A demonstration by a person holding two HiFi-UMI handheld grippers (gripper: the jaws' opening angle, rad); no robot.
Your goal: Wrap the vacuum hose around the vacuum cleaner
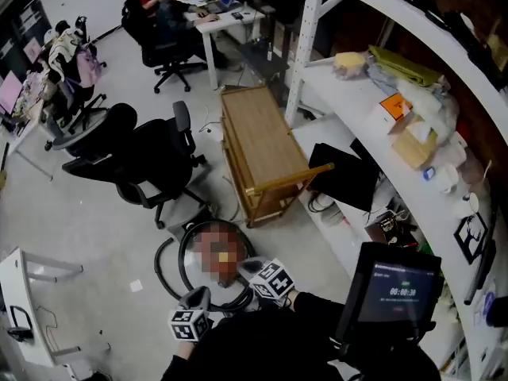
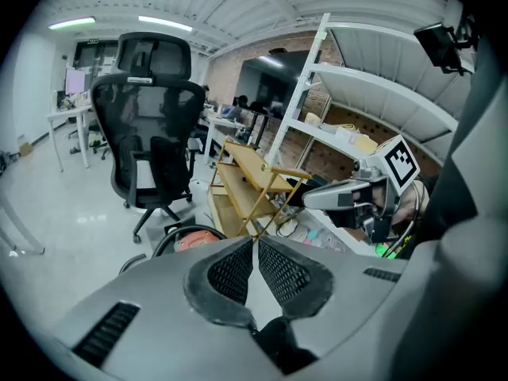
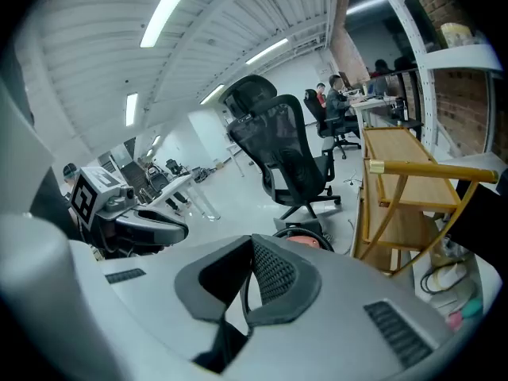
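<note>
Head view, looking steeply down: the black hose [image 1: 170, 262] lies in loops on the pale floor [image 1: 95, 236], ringed around the reddish vacuum cleaner [image 1: 216, 252], whose body I can make out only roughly here. Just below it in the picture I hold both tools above the floor and apart from the hose. The left gripper [image 1: 196, 298] sits nearer the bottom edge and the right gripper [image 1: 248, 267] is beside it, each carrying its cube of square markers. Left gripper view: the left gripper [image 2: 254, 244] has its jaws pressed together with nothing between them, and past their tips I see the vacuum cleaner [image 2: 190, 241] inside the dark curve of the hose [image 2: 163, 243]. The right gripper [image 2: 343, 197] shows off to the side at about the same height. Right gripper view: the right gripper [image 3: 249, 240] also has its jaws together and empty, with the vacuum cleaner [image 3: 306, 240] and a ring of hose [image 3: 279, 230] showing just over them and the left gripper [image 3: 147, 230] at the picture's left. Beyond the vacuum cleaner stands a wooden cart [image 1: 262, 145], and beside that a black office chair [image 1: 147, 161]. A white shelf rack [image 1: 373, 125] loaded with boxes and bags runs along the right, with a dark screen [image 1: 397, 292] near its lower end. Far off, people sit at a desk [image 1: 226, 18].
</note>
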